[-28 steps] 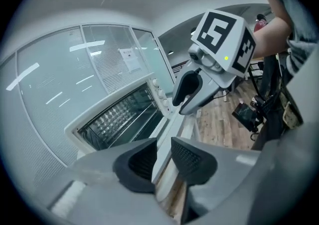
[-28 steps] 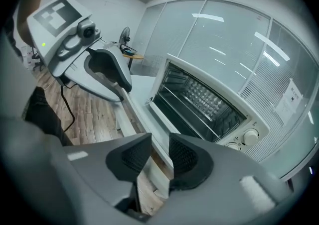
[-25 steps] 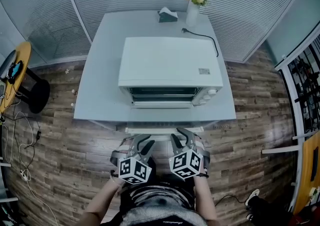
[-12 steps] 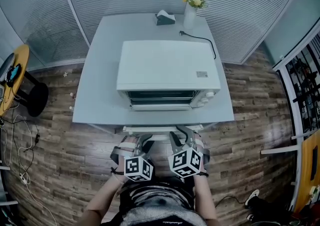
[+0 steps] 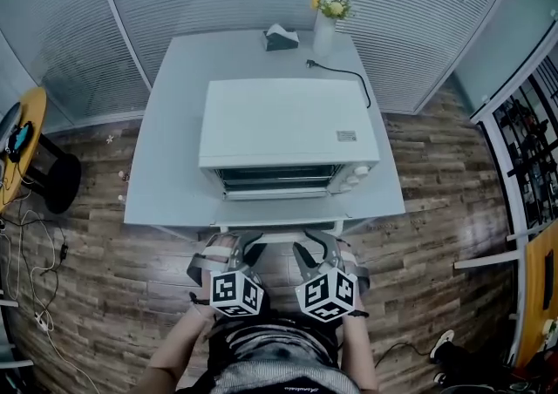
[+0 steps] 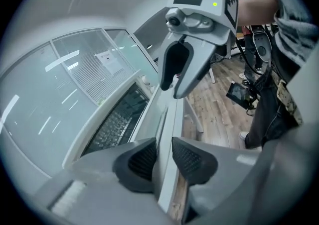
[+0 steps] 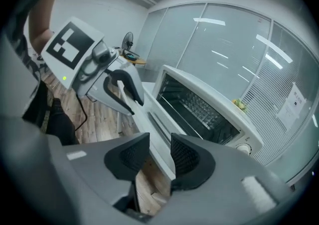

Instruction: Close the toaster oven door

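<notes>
Gripper, left (image 6: 163, 157): jaws straddle the door's (image 6: 168, 119) free edge and have just been closing; the pads clasp it.
Door: swung fully down and lying level, jutting past the table's (image 5: 166, 166) front edge, below the oven's (image 5: 288, 122) open mouth.
Gripper, right (image 7: 159, 157): jaws have just been widening; the door edge runs between the pads without being pinched.
Change: both grippers have edged forward onto the door's edge.
Meaning: the reach seems done; lifting the door shut has not yet started.
</notes>
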The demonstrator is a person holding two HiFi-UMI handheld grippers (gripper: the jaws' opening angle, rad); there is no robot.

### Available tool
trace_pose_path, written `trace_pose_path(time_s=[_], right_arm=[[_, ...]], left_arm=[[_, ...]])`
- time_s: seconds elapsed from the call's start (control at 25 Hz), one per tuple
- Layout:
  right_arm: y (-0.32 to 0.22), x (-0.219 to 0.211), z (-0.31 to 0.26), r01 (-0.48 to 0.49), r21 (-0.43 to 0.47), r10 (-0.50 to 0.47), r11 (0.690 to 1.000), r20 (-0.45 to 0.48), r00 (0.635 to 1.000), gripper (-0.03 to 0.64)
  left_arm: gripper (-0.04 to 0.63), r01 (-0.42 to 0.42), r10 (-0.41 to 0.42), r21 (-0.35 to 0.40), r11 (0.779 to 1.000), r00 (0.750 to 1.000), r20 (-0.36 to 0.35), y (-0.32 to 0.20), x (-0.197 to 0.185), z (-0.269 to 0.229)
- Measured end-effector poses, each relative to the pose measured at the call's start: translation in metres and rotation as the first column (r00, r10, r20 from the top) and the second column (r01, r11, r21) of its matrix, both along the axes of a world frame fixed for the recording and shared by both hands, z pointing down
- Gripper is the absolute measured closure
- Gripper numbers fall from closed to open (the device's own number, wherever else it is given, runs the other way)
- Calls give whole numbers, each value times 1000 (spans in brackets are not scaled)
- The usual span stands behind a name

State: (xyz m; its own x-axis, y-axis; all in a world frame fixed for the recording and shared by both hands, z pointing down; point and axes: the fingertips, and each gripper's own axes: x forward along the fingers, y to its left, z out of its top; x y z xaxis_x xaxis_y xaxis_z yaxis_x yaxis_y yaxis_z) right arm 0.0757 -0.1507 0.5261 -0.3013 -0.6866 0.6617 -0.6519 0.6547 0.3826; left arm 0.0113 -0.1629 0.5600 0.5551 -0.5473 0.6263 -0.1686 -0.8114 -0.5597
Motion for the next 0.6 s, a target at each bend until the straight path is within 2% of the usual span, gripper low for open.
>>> trace_pose_path(time_s=[0.2,0.32,0.6], right_arm=[[-9,7,11,19,5,-18,1000,-156,988,471],[-16,9,12,32,19,-26,999,-229,973,492],[-31,9,1,-3,50,12,999,-179,984,486]], left_arm=[[484,-11,11,6,1000,1000,-8,-10,1,-9],[483,-14,14,15,1000,1000,-10,-12,2,-12],[480,-14,15,49,999,1000,-16,-26,3,-23]])
